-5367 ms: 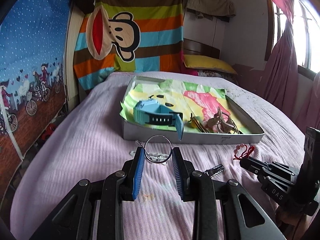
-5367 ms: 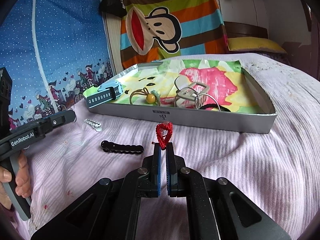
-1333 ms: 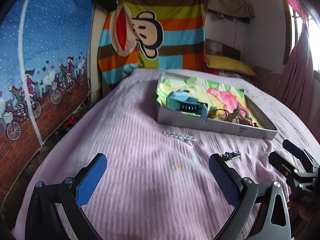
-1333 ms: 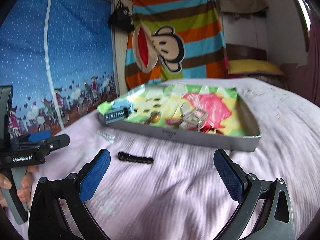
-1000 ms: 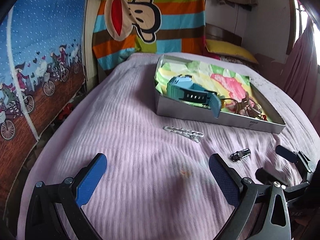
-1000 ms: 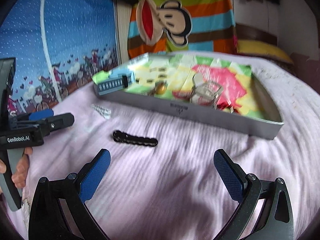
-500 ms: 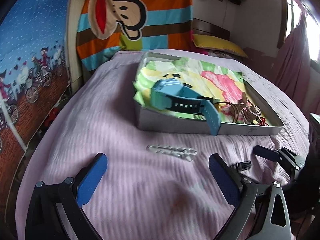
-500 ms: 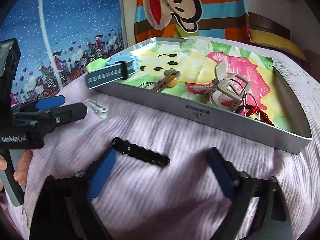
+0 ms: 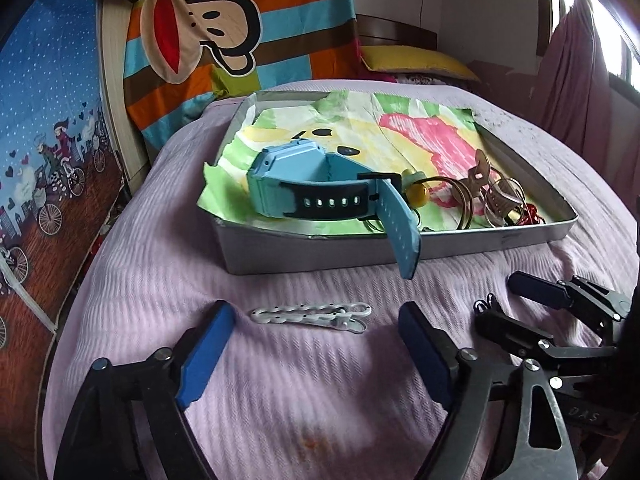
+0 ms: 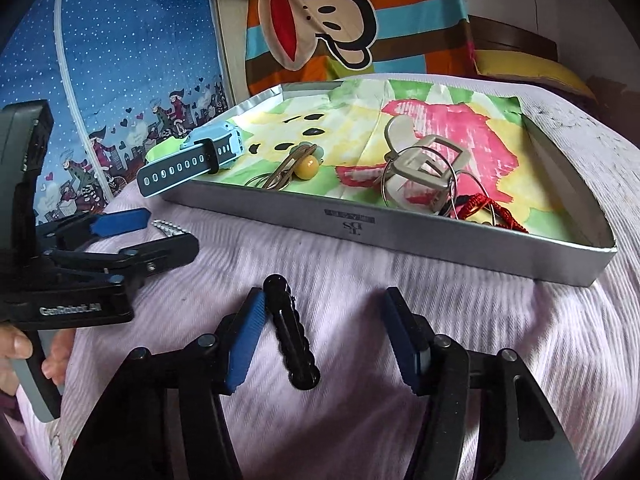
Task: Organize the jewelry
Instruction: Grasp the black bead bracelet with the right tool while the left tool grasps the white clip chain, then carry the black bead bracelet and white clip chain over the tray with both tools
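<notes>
- Your right gripper [image 10: 326,340] sits low over the bed [image 10: 500,320], jaws spread wide and holding nothing; the black hair clip [image 10: 290,342] lies between them, touching or almost touching the left pad.
- Your left gripper [image 9: 312,354] is likewise wide open and empty, with the white hair clip [image 9: 310,314] just ahead of its tips.
- Shift the right gripper a little left so the black clip is centred, then close across its narrow width; the ribbed bedspread looks soft, so press lightly.
- Likely destination: the grey tray [image 10: 400,236], already holding a blue watch [image 9: 320,192], rings and a red cord [image 10: 486,206].
- Room: lilac bedspread, striped monkey blanket [image 9: 240,36] at the head, yellow pillow [image 9: 416,60], pink curtain at right.
</notes>
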`<control>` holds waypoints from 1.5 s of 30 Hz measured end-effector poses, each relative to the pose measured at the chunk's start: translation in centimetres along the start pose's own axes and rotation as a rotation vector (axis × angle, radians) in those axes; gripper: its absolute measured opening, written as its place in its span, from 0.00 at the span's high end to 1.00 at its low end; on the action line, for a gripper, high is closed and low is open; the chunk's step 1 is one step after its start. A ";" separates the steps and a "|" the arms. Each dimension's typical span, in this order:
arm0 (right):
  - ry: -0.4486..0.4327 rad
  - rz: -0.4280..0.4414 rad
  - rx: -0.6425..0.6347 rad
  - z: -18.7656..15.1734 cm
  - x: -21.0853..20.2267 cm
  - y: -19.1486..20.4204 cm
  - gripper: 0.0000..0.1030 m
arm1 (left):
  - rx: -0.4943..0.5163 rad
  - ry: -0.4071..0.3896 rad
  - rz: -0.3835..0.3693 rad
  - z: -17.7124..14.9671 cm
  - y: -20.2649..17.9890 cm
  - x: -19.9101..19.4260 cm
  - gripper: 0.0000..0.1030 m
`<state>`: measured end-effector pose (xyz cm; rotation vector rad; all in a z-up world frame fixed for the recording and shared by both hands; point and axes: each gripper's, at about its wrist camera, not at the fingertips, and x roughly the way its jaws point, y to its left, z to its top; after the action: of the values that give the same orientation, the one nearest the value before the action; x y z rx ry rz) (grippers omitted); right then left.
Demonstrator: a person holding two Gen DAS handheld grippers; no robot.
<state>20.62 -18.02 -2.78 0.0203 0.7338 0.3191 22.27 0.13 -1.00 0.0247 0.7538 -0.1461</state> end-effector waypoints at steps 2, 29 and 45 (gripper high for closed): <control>-0.001 0.005 0.004 -0.1 -0.1 -0.1 0.48 | 0.001 0.002 0.004 0.0 0.0 0.0 0.27; -0.004 0.092 -0.012 -1.1 -1.2 0.3 0.88 | -0.003 -0.022 -0.028 -1.7 -0.4 -1.7 0.44; -0.112 0.133 0.045 -1.5 -3.0 -0.9 0.89 | 0.023 -0.092 -0.019 -2.5 -1.8 -4.3 0.44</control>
<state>17.84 -19.91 -2.04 0.1293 0.6294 0.4249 17.18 -0.97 0.16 0.0321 0.6606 -0.1724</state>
